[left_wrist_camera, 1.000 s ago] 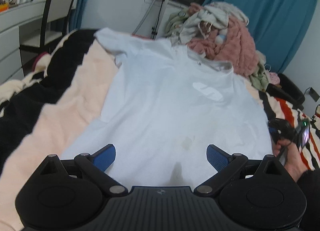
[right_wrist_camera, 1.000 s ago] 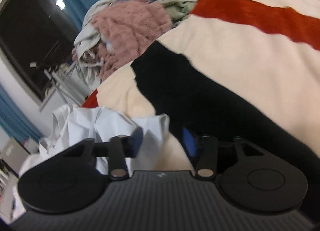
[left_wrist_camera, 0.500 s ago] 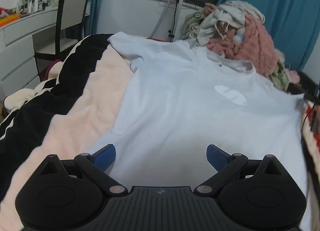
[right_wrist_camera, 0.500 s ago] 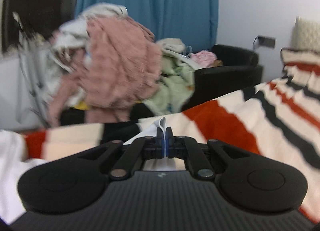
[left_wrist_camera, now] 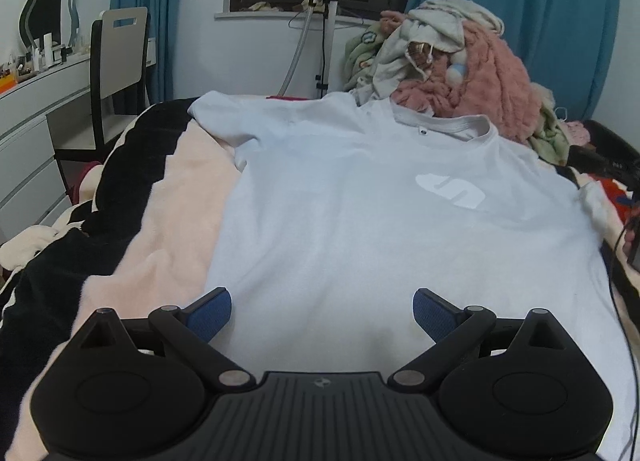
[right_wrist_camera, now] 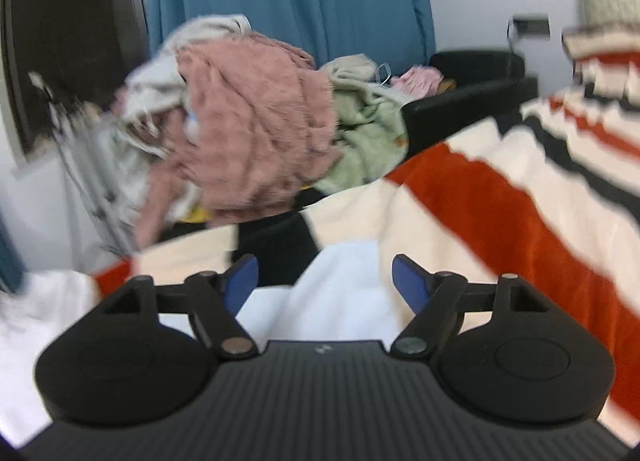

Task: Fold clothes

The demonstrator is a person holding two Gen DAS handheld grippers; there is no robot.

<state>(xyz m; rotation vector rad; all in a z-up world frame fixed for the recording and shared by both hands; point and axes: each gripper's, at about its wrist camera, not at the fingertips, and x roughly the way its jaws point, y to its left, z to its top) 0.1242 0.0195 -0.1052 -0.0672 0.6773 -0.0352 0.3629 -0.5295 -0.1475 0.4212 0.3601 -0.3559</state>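
Your right gripper (right_wrist_camera: 325, 279) pinched the white T-shirt (left_wrist_camera: 360, 221) half a second ago; its jaws have just been opening, and they now stand apart above the sleeve, empty. Your left gripper (left_wrist_camera: 322, 311) hovers wide open, holding nothing, over the hem. The shirt lies flat on the striped blanket (left_wrist_camera: 168, 213).

T-shirt chest print: a white oval logo (left_wrist_camera: 450, 191) on the white T-shirt (left_wrist_camera: 360, 221), its shapes too stylised to read as letters.
Neck label: a small dark tag (left_wrist_camera: 423, 132) inside the collar, too small to read.
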